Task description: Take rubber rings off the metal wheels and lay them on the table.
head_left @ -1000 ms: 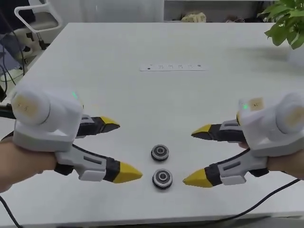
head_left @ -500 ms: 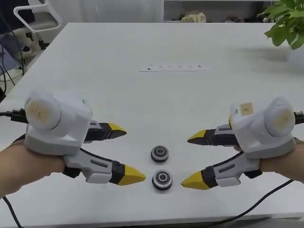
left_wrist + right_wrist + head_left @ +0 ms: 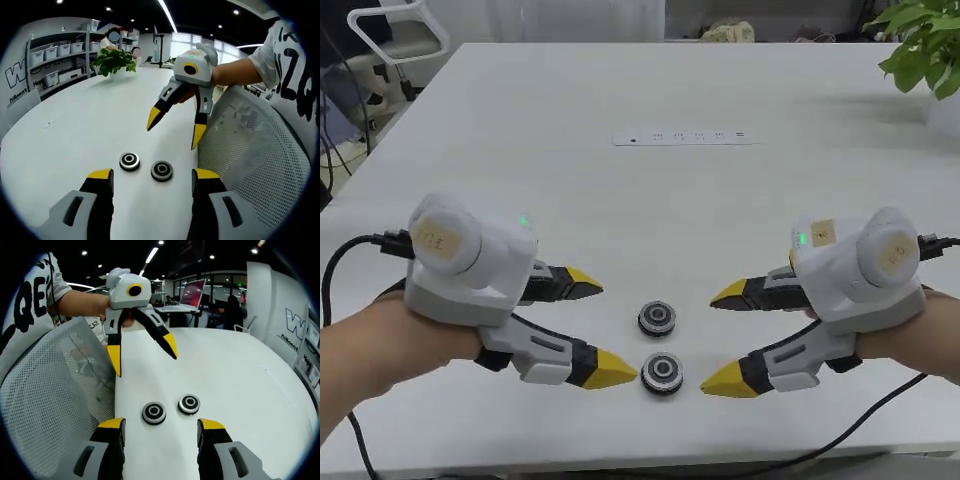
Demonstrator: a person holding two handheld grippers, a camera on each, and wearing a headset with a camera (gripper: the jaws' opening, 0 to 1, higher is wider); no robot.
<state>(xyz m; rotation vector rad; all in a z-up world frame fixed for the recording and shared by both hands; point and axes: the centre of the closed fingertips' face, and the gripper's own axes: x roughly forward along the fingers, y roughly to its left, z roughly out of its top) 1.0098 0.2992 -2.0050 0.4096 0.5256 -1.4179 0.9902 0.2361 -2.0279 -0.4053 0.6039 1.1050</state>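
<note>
Closing in from both sides since a second ago: left gripper (image 3: 613,330) and right gripper (image 3: 712,339), jaws spread wide and empty, flanking near wheel (image 3: 662,372). Far wheel (image 3: 657,318) sitting just behind on table (image 3: 720,220). Rubber rings (image 3: 646,373) apparently still on; grasp looking imminent.

Right gripper (image 3: 162,423) fingers (image 3: 113,439) spread; two wheels (image 3: 154,412) just ahead; left gripper (image 3: 144,361) opposite, spread.

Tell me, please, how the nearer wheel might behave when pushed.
The nearer wheel lies flat on the smooth table, so it would probably slide rather than roll. Its metal centre suggests weight for its size; the rubber ring likely grips.
</note>
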